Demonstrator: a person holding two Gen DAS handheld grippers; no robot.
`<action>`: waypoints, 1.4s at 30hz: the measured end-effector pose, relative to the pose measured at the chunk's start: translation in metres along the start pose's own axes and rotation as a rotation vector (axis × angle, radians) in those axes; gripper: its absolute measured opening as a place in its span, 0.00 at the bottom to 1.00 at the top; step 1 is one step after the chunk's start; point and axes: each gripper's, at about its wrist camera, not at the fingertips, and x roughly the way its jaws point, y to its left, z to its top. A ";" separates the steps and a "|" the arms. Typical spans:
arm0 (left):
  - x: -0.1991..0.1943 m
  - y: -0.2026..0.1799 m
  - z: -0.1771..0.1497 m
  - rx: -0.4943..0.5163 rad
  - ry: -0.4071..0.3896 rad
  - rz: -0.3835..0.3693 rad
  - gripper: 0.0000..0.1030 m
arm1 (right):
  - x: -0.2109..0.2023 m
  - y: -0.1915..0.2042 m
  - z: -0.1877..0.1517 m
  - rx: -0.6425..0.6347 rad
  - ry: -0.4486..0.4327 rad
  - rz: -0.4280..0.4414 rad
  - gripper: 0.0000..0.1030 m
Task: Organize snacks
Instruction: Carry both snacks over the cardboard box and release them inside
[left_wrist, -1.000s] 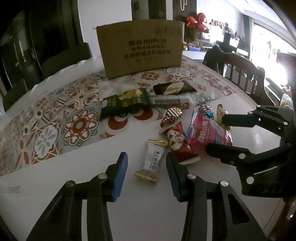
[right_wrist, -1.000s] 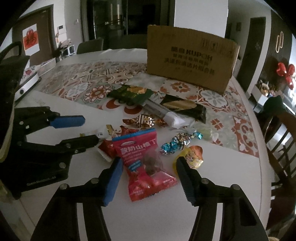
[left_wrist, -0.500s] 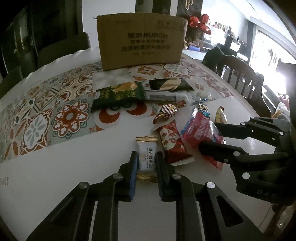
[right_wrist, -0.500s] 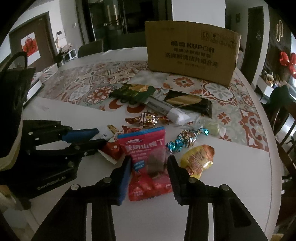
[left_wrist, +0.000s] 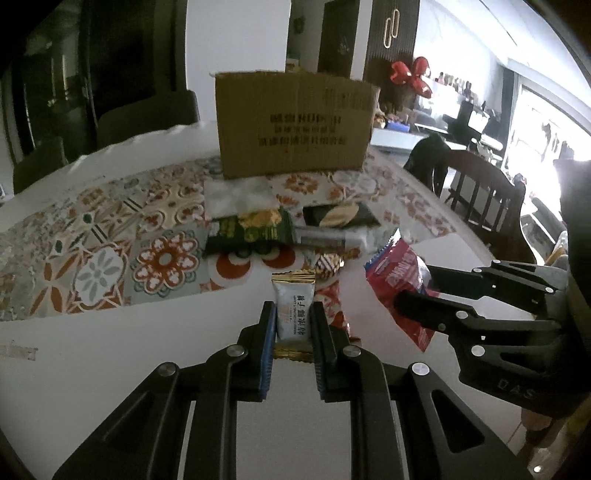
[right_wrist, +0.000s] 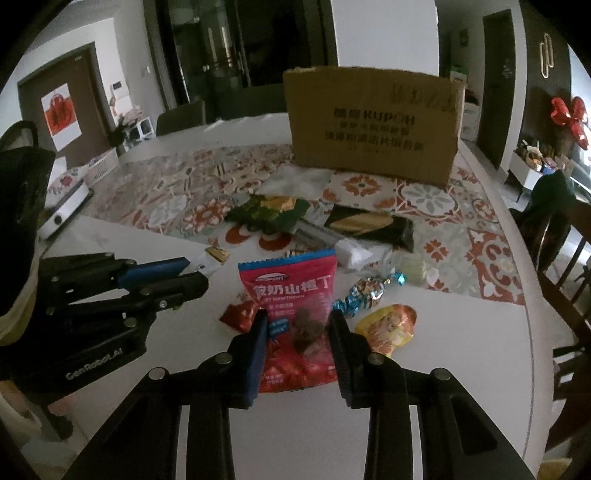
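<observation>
A: The left gripper (left_wrist: 292, 325) is clamped tight on the small white candy packet (left_wrist: 293, 308), blue pads pressed against both long edges. See the gold crimped seals at top and bottom, and the dark printed characters running down its pale face?

B: Yes, and the packet stands upright between the pads, its top seal poking up past the fingertips, in front of the snack pile on the white table (left_wrist: 110, 354).

A: Over on the other side, the right gripper (right_wrist: 297, 328) has the red snack bag (right_wrist: 293, 306) between its jaws, and those jaws are closing. The pads sit against the bag's two sides.

B: That bag is glossy red with a blue strip along its serrated top edge, big white characters across the front, and a clear window showing dark brown lumps inside. It looks tilted up off the table.

A: Beside it, a yellow-orange pouch (right_wrist: 388, 326) lies flat just to the right, with a blue foil sweet (right_wrist: 364, 293) above that, and a small red wrapper (right_wrist: 240, 314) to the left.

B: Farther back, a green packet (right_wrist: 269, 212) and a dark wafer pack (right_wrist: 369, 225) rest on the patterned mat (right_wrist: 177, 192), with a silver tube between them.

A: And behind everything stands the brown cardboard box (right_wrist: 373, 125), dark lettering on its front, upright on the mat.

B: Both grippers are near each other, side by side.
</observation>
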 end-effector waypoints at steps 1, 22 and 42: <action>-0.004 -0.001 0.002 0.000 -0.008 0.003 0.19 | -0.003 0.000 0.001 0.002 -0.009 -0.001 0.33; -0.073 -0.018 0.076 0.063 -0.220 0.068 0.19 | -0.070 -0.008 0.062 -0.004 -0.261 -0.028 0.33; -0.034 0.001 0.188 0.049 -0.287 0.053 0.19 | -0.060 -0.054 0.168 0.011 -0.337 -0.056 0.33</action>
